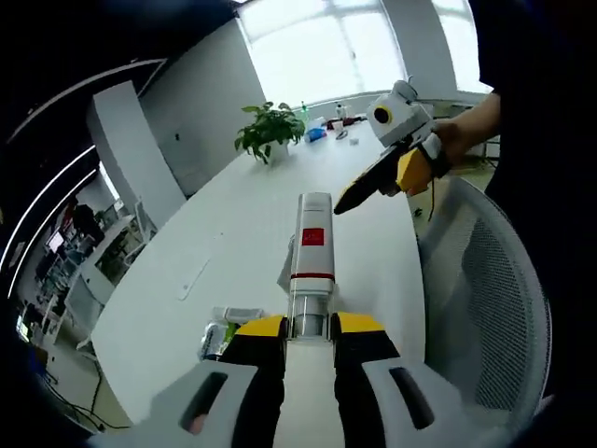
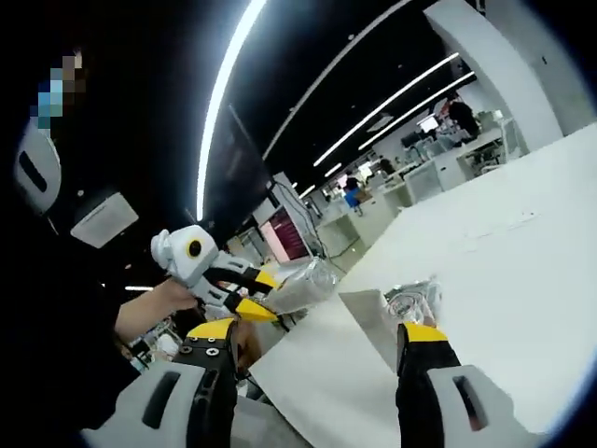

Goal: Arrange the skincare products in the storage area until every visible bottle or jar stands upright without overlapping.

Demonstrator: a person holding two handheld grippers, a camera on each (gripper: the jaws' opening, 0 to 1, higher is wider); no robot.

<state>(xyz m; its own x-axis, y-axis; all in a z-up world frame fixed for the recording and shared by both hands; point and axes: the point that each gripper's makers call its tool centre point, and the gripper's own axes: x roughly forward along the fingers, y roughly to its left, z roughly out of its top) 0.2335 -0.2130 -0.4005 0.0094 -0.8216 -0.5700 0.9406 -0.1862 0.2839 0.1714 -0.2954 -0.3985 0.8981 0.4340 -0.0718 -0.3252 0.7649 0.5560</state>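
A tall white bottle [image 1: 312,250] with a red label and a red band lies lengthwise between the yellow-tipped jaws of my left gripper [image 1: 311,327], which is shut on its lower end and holds it above the white table [image 1: 233,233]. My right gripper [image 1: 343,201], held by a hand, hovers just right of the bottle's top. In the right gripper view my right gripper [image 2: 317,331] has its jaws wide apart with nothing between them. My left gripper [image 2: 244,297] comes in from the left there, carrying the bottle [image 2: 303,285]. A clear jar [image 2: 413,301] stands near my right jaw.
Small clear containers and a green item [image 1: 224,327] sit on the table by my left jaw. A potted plant [image 1: 269,131] and small objects stand at the table's far end. A mesh chair [image 1: 490,280] is at the right. A grey flat panel [image 2: 366,322] lies beside the jar.
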